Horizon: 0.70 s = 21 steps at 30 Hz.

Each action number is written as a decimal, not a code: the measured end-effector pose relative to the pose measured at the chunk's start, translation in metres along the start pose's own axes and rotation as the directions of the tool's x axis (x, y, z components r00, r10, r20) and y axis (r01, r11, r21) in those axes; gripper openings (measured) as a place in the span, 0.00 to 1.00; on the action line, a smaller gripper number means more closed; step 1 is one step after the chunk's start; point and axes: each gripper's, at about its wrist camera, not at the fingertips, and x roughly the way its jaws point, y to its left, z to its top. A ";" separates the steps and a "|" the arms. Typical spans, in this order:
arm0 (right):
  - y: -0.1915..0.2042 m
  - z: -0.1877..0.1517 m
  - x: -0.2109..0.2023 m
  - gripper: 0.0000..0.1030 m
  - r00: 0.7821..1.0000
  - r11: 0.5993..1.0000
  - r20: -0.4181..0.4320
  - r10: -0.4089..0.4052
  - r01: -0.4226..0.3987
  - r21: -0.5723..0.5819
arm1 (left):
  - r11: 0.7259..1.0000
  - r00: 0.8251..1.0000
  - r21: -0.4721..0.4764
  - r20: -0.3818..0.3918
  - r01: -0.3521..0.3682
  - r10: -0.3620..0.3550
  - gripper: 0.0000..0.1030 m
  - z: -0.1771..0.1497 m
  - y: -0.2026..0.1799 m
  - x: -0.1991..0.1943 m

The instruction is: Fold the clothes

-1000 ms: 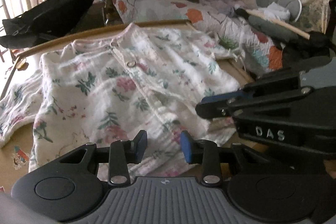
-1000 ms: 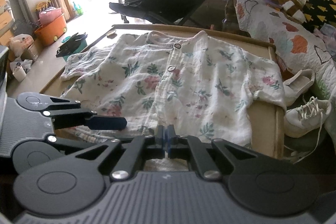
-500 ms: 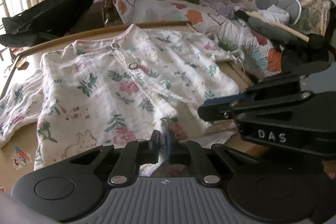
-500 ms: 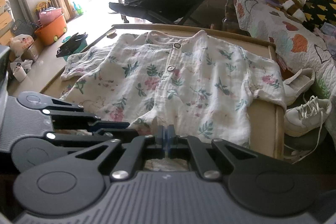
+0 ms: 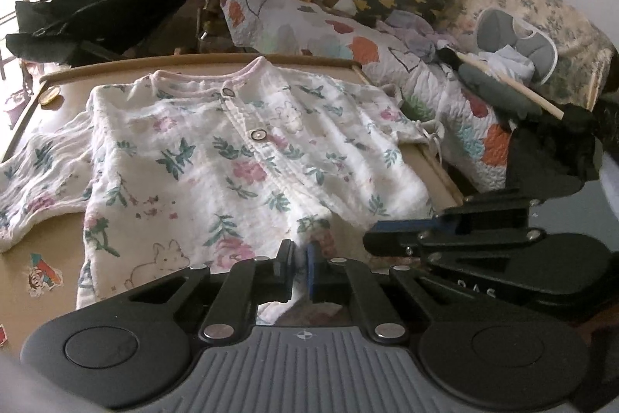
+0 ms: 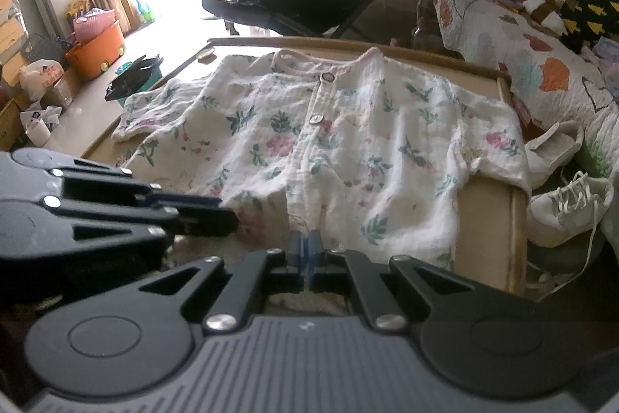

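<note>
White floral shirt [image 5: 216, 177] hem in both pinched hand-held grippers.

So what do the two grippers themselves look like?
Both look alike: the left gripper and right gripper are matte black, with angled linkage arms, silver pivot bolts, blue finger pads and a ribbed grey base flanked by round black discs. Pale raised letters mark the right gripper's side. No hands or sleeves are visible.

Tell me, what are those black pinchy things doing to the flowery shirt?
A person is folding clothes with two handheld grippers. A white crinkly flower-print shirt lies spread, buttons up, on a tan wooden table. The left gripper and the right gripper have both pinched the shirt's near hem, side by side. The hem is lifted slightly; nothing is folded over yet.
</note>
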 end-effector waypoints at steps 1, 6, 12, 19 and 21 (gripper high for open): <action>0.000 -0.001 0.002 0.02 1.000 1.000 -0.008 0.001 -0.001 0.001 | 1.000 1.000 -0.004 0.000 0.001 -0.001 0.07 0.000 0.001 0.000; -0.004 -0.005 0.006 0.02 1.000 1.000 -0.021 0.007 -0.006 0.021 | 0.998 1.000 -0.057 -0.003 0.027 -0.027 0.07 0.002 0.006 0.000; -0.005 -0.005 -0.002 0.07 0.999 0.998 0.020 0.035 -0.036 0.051 | 0.998 1.000 -0.049 -0.016 0.025 -0.026 0.07 0.001 0.004 0.004; 0.002 -0.007 0.008 0.18 0.998 0.997 -0.014 0.058 -0.058 0.054 | 0.998 1.000 -0.057 -0.006 0.028 -0.029 0.07 0.004 0.006 0.002; 0.004 -0.008 0.009 0.18 0.998 0.998 -0.019 0.056 -0.055 0.034 | 0.997 1.000 -0.069 0.001 0.031 -0.031 0.07 0.006 0.008 0.000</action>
